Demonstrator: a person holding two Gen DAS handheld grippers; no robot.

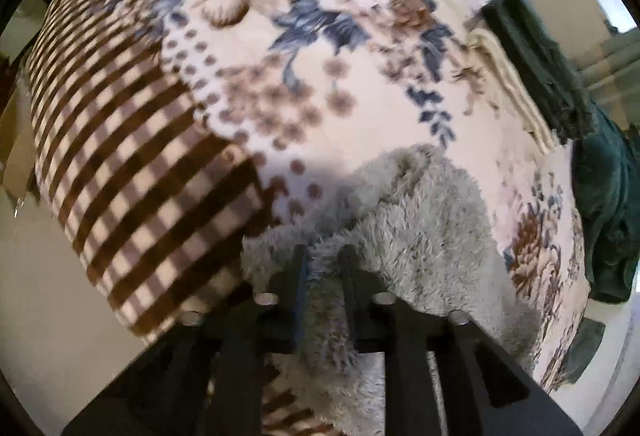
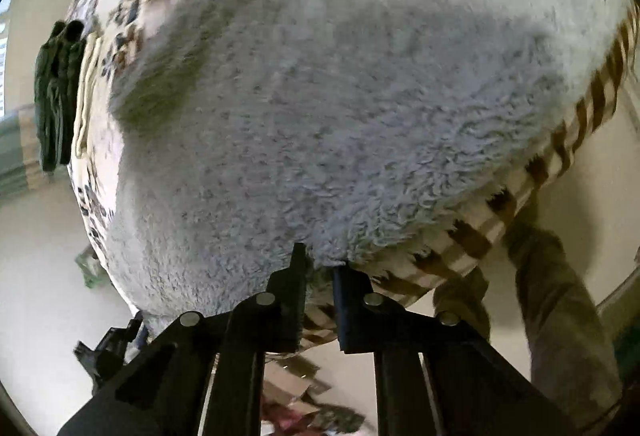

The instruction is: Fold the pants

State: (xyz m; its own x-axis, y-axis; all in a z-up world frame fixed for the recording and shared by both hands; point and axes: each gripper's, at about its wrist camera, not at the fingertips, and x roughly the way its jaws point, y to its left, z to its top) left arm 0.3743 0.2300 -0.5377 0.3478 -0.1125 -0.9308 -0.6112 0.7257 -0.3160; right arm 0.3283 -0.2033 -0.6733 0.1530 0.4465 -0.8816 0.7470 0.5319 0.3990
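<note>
The pants are grey and fluffy (image 1: 420, 220) and lie on a bed covered with a floral and checked blanket (image 1: 248, 84). My left gripper (image 1: 325, 256) is shut on a bunched edge of the pants, which hangs down between its fingers. In the right wrist view the grey pants (image 2: 320, 108) fill most of the frame, spread over the blanket (image 2: 592, 92). My right gripper (image 2: 320, 260) is shut on the near edge of the pants, at the bed's edge.
A stack of dark green folded clothes (image 1: 536, 60) and a cream piece (image 1: 508, 76) sit on the bed's far right; they also show in the right wrist view (image 2: 56, 92). A person's legs (image 2: 560, 316) stand beside the bed. Clutter lies on the floor (image 2: 304, 396).
</note>
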